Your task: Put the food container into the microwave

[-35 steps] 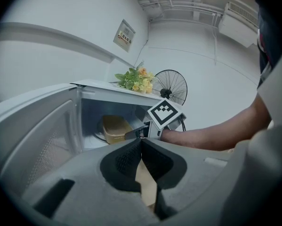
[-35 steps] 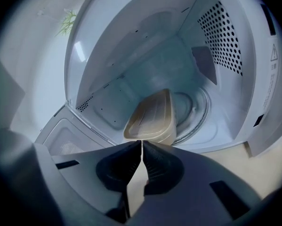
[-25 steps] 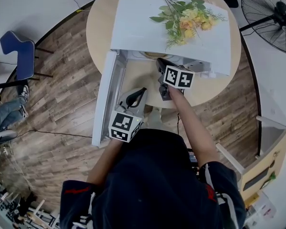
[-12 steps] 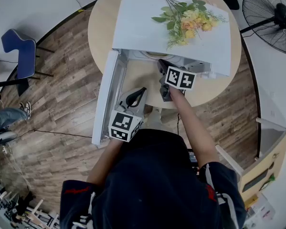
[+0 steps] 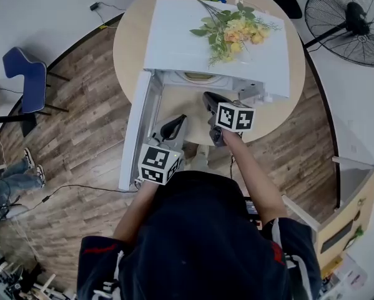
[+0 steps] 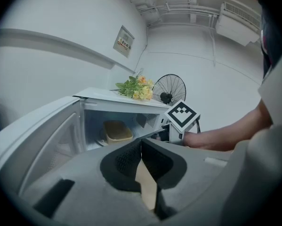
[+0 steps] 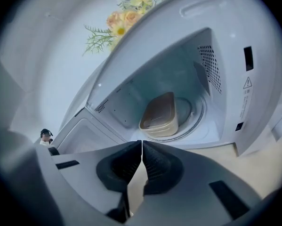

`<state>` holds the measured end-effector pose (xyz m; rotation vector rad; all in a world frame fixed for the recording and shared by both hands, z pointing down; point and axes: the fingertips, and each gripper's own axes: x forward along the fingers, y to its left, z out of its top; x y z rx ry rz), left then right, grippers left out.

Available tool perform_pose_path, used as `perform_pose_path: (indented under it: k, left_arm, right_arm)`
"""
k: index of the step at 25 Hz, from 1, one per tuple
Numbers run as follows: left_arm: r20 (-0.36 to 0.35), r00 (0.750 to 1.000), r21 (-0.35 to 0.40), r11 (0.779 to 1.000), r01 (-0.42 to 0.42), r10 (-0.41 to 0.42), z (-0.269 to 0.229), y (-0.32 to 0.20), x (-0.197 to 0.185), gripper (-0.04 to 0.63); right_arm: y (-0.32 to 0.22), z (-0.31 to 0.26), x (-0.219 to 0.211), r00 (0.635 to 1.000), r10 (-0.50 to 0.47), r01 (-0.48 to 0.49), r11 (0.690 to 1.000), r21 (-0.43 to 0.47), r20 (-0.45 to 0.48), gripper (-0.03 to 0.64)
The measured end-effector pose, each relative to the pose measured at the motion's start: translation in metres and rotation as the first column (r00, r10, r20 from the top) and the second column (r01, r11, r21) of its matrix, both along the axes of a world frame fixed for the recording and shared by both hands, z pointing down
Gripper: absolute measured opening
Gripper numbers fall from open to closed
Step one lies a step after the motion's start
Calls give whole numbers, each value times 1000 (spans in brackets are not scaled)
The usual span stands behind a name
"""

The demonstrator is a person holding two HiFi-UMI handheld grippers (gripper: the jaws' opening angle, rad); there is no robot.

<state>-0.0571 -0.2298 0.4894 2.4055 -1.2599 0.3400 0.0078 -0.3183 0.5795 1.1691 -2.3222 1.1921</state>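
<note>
Right hand-held gripper [image 7: 141,145] pressed together, empty; container [image 7: 160,116] inside microwave [image 7: 253,79].
Door [image 5: 135,130] swung shut now could strike it.

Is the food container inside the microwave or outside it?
Inside. The food container sits on the turntable within the microwave; its door stands open.

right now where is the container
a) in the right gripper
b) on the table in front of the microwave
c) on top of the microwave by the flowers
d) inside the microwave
d: the right gripper view shows the container resting on the turntable inside the open microwave.
</note>
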Motion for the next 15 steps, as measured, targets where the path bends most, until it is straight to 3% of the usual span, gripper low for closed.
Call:
perform_pose_path:
  k: [6, 15]
  left_arm:
    - [3, 1000, 59, 998, 8, -8, -24, -5, -3, 15]
    - [-9, 1000, 142, 990, 24, -23, -64, -12, -4, 15]
  right_arm:
    - [16, -39, -2, 996, -72, 77, 990, 116, -46, 12]
    - [24, -123, -5, 987, -111, 146, 922, 360, -116, 11]
